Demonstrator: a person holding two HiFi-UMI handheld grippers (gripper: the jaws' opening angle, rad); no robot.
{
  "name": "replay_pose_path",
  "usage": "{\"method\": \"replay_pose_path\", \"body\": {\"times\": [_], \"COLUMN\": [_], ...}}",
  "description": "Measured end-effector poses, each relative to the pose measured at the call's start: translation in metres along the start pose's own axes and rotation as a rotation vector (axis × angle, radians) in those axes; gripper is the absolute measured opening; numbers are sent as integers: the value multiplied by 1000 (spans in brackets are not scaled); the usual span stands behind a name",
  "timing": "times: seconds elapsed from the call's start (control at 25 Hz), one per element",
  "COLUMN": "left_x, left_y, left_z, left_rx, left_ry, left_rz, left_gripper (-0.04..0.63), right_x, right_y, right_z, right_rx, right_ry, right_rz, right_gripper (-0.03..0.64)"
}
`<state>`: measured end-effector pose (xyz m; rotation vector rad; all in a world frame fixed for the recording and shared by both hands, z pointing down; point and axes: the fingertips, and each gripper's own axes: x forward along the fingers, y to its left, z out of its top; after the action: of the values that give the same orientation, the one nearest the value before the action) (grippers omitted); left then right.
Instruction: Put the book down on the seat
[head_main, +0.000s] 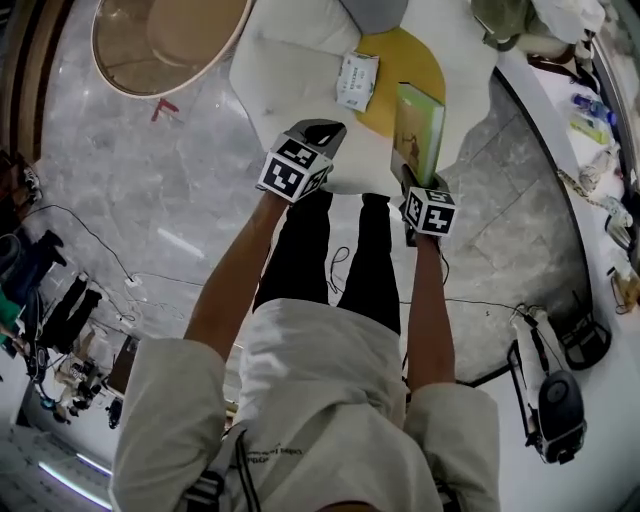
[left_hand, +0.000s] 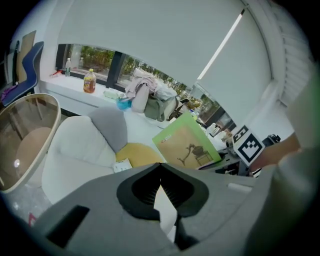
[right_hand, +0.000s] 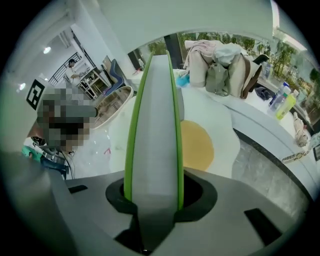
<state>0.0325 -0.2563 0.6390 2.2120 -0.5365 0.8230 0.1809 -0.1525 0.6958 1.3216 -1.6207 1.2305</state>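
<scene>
1. Book (head_main: 418, 128) first: it stands on edge with its green covers upright. Your right gripper (head_main: 414, 182) has its jaws closed across the thickness of the book's lower end. It hangs over the white seat (head_main: 285, 70), near the rim of the yellow cushion (head_main: 408, 55), and by my reading it touches neither.
2. Pick the landing spot before you go lower. A small white packet (head_main: 357, 80) lies on the seat just beside the cushion, so aim for the cushion or the bare upholstery in front of it, not the packet.
3. Tip your wrist so that one cover faces down. An upright book on soft padding would likely topple.
4. Bring it down until the cover or a long edge rests on the padding, and only then part the jaws. Draw the gripper back along the line of the book so the jaws do not drag it off the seat.
5. Your left gripper (head_main: 322, 128) is over the front of the seat beside the book, with its jaws tip to tip and nothing in them. Hold it aside, or use it to steady the far cover if the book starts to slide.
</scene>
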Motion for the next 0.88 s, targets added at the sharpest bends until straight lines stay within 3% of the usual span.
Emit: {"method": "replay_pose_path", "body": {"times": [0.36, 0.56, 0.88], "left_x": [58, 93, 142], "left_y": [23, 38, 43], "left_z": [-44, -79, -105], "left_rx": [63, 65, 12], "left_ry": [52, 108, 101], "left_rz": [-10, 9, 69], "left_gripper": [8, 8, 8], "right_x": [70, 105, 146], "right_y": [-16, -32, -57], "right_z": [-16, -27, -49], "right_rx": [21, 40, -41], "right_ry": [3, 2, 16], "right_rz": [41, 85, 188], "right_gripper": [133, 133, 133]}}
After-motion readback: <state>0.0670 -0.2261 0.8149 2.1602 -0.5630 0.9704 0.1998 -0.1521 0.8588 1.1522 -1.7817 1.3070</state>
